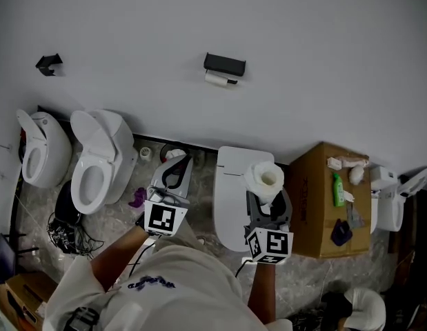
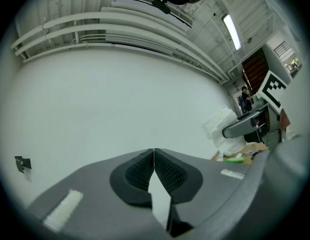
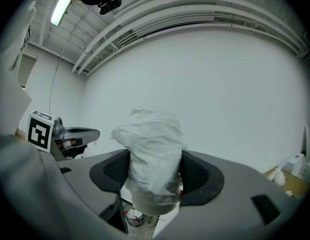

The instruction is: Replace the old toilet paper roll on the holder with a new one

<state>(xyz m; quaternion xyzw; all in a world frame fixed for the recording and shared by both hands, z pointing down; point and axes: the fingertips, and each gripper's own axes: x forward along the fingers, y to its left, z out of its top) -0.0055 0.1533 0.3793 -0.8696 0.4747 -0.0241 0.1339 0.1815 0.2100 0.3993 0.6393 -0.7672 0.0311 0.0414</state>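
The right tongs grip a fat white toilet paper roll. In the right gripper view the two dark pads press on both sides of the soft, wrinkled paper, and the roll stands up between them with its top poking out above the right tongs. In the head view you can look down into the hole in the middle of the roll.

The left tongs are closed with nothing in them. In the left gripper view the tips meet in a thin line in front of the bare white wall.

Both tongs are held out in front of the person, side by side and well apart.

High on the wall there is a flat black wall holder. A thin white toilet paper roll hangs just under it, lying sideways. The fat roll is well below the holder.

Below the right tongs stands a white toilet with its lid shut. Right of it is a brown cardboard box with a green bottle on top. At the left stand two white toilets with open lids. A small black bracket sits on the wall above them.
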